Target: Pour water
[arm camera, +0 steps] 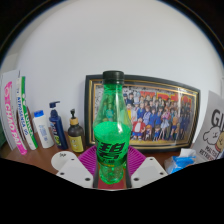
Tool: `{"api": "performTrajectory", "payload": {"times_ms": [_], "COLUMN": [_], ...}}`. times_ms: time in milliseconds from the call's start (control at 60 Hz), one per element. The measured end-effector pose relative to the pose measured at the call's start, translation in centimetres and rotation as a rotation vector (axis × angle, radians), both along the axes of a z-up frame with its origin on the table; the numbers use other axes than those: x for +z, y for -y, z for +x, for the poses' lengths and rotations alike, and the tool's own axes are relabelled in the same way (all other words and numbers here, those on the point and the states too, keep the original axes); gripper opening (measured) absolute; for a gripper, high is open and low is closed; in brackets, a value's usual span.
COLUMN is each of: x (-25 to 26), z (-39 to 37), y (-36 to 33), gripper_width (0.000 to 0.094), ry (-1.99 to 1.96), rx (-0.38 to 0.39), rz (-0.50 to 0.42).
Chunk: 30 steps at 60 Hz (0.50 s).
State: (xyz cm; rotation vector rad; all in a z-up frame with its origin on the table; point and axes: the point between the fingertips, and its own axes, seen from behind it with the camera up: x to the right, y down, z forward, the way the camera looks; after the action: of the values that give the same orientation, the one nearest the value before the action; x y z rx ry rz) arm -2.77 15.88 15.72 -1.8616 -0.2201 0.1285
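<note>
A: Gripper view, the only one we have. Where's the thing to pour from?

B: The green bottle (111, 125) stands upright dead ahead at twelve o'clock, its lower half sitting between the two fingers, black cap on top. The gripper (111, 168) has its jaws around the bottle's base, and the pink pads (88, 158) show at either side of it.

A: Clamped on it?

B: I can't tell. The pads look close to the plastic at both sides, but whether they press or leave a sliver of gap isn't visible, and the bottle may be resting on the counter (30, 155).

A: How will it handle?

B: My guess: thin, glossy plastic, so slippery and a bit squashy under pressure. It looks filled, which would make it fairly heavy. I'd hold it low to mid body on the label band, firm but not crushing. The cap appears on, so it must come off before any water comes out.

A: Surroundings?

B: A framed group photo (155, 110) leans at about two o'clock behind the bottle. At nine to ten o'clock stand small bottles (58, 127) and a white pack (14, 115). No receiving cup is visible
</note>
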Motion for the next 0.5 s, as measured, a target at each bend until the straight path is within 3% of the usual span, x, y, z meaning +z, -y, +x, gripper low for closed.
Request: {"api": "performTrajectory", "payload": {"times_ms": [300, 500], "x": [-8.0, -7.7], "z": [-0.3, -0.4], "y": [-0.7, 0.0], "gripper_width": [0.0374, 0.0464], "ry": [-0.033, -0.014], "rx": [0.019, 0.022], "rz": [-0.064, -0.022]}}
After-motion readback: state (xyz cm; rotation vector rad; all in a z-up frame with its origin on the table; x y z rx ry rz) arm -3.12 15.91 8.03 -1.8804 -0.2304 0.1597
